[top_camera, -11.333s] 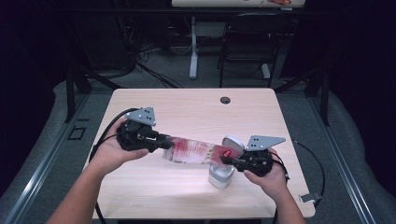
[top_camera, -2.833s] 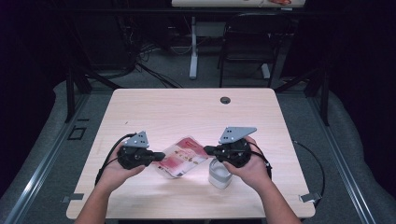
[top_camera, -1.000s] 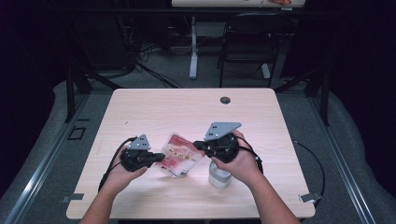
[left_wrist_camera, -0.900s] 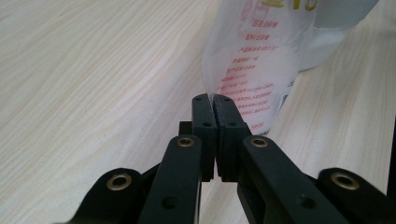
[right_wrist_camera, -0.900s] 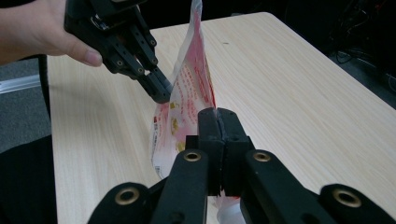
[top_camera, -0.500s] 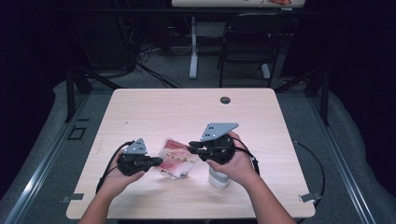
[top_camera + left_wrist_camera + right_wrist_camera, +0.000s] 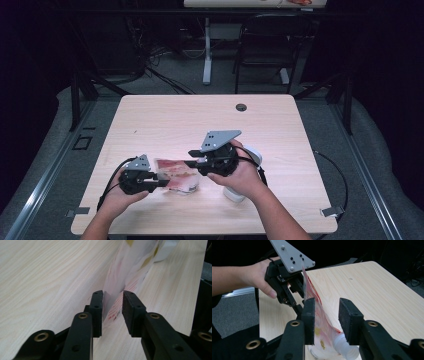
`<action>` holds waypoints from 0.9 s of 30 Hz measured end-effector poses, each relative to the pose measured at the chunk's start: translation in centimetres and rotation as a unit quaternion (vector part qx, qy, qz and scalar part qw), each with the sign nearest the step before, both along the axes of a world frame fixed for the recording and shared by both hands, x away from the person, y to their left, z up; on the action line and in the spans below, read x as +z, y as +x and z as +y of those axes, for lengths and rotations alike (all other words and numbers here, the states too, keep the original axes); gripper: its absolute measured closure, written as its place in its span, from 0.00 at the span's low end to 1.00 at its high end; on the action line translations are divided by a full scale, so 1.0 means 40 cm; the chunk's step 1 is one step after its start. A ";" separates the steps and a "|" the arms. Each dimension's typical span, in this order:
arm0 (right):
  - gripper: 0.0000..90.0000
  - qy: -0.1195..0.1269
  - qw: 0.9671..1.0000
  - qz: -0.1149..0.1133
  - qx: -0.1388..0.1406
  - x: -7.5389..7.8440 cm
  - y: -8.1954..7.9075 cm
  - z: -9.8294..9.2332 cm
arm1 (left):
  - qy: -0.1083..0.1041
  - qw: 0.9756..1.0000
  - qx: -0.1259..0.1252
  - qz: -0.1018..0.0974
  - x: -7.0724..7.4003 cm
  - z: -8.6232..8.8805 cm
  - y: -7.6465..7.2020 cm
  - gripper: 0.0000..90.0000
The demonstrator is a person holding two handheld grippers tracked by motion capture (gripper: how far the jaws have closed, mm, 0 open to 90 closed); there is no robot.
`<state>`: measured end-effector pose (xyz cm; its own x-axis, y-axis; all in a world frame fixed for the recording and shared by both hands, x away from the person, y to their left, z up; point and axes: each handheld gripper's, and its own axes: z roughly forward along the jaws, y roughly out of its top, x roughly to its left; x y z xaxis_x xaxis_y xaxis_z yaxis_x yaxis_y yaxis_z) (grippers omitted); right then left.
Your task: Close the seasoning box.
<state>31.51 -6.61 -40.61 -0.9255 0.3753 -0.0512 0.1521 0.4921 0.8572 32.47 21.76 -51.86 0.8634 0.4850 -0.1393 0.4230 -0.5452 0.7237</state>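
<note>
On the worktop (image 7: 165, 120), the clear, red-printed plastic pouch (image 7: 176, 175) lies near the front edge, left of centre, with a white bottle (image 7: 239, 190) just right of it. Both grippers have just been opening, so the pouch is being let go, probably set down. The left gripper (image 7: 113, 312) has its jaws apart around the pouch's left end, one pad touching. The right gripper (image 7: 327, 320) stands wider, the pouch's right end loose between them.
</note>
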 end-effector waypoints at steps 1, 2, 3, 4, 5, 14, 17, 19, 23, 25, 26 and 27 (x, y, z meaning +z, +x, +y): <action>0.72 -0.001 1.000 -0.002 0.000 0.003 -0.001 0.002 | -0.005 1.000 0.002 0.001 0.000 0.001 -0.001 0.75; 0.71 0.002 1.000 -0.003 -0.002 0.005 -0.002 0.003 | -0.006 1.000 0.005 0.002 0.000 0.001 -0.001 0.73; 0.71 0.003 1.000 -0.005 -0.003 0.007 -0.002 0.004 | -0.004 1.000 0.008 0.001 0.002 0.002 -0.002 0.71; 0.70 0.002 1.000 -0.006 -0.003 0.008 -0.003 0.005 | -0.005 1.000 0.010 0.000 0.003 0.003 -0.002 0.69; 0.70 0.004 1.000 -0.006 -0.004 0.009 -0.004 0.004 | -0.007 1.000 0.010 0.000 0.004 0.004 -0.002 0.68; 0.69 0.021 1.000 0.003 -0.009 0.014 -0.002 -0.011 | -0.011 1.000 0.022 -0.001 -0.001 0.013 -0.004 0.63; 0.68 0.023 1.000 0.001 -0.012 0.016 -0.003 -0.015 | -0.013 1.000 0.028 -0.001 -0.001 0.021 -0.004 0.62; 0.68 0.023 1.000 0.000 -0.012 0.018 -0.004 -0.018 | -0.013 0.999 0.029 -0.002 0.000 0.025 -0.006 0.62; 0.67 0.026 0.999 0.002 -0.022 0.022 -0.004 -0.032 | -0.012 0.999 0.035 -0.004 -0.002 0.034 -0.010 0.60; 0.65 0.032 0.999 0.003 -0.027 0.025 -0.002 -0.046 | -0.011 0.999 0.039 -0.003 -0.003 0.040 -0.011 0.58; 0.65 0.035 0.999 0.004 -0.032 0.026 0.000 -0.054 | -0.012 0.999 0.041 -0.003 -0.004 0.043 -0.012 0.58; 0.66 0.035 0.999 0.004 -0.040 0.027 0.002 -0.064 | -0.011 0.999 0.042 -0.003 -0.005 0.046 -0.012 0.58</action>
